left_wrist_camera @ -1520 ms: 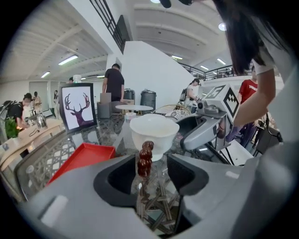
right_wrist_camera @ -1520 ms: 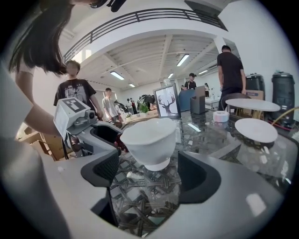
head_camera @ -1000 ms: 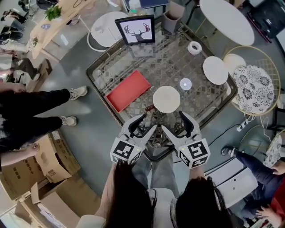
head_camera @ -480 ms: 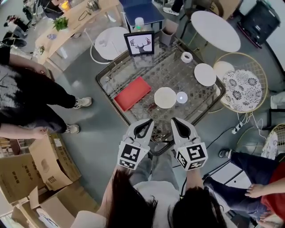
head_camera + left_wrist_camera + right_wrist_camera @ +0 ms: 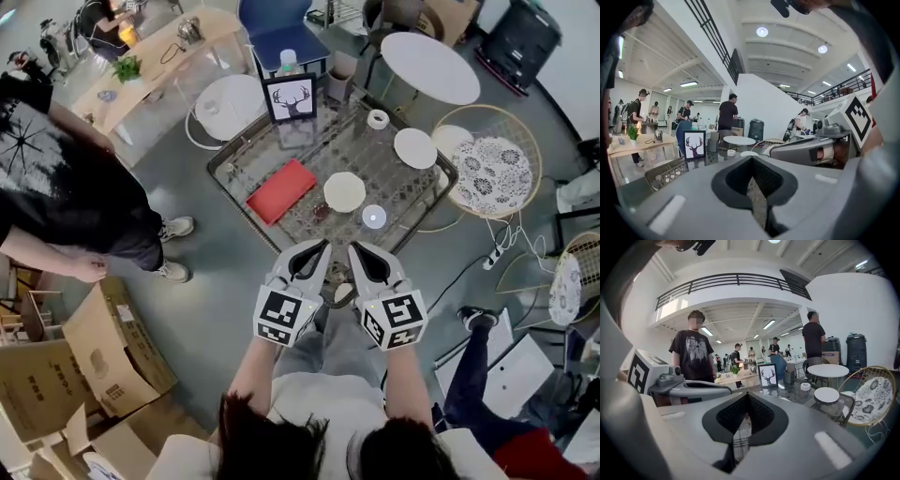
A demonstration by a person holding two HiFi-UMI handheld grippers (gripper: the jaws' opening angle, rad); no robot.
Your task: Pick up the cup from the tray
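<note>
I hold my left claw (image 5: 317,251) and my right claw (image 5: 359,253) side by side above the near edge of the glass table (image 5: 309,155), both pointing forward. In each of them the two jaws are pressed together at the tips and nothing is between them. The cup (image 5: 374,217) stands on the table a little ahead of my right claw, and neither claw touches it. It is just beside the round plate (image 5: 344,191) and apart from the red tray (image 5: 281,190). A framed deer picture (image 5: 289,97) stands at the far edge
</note>
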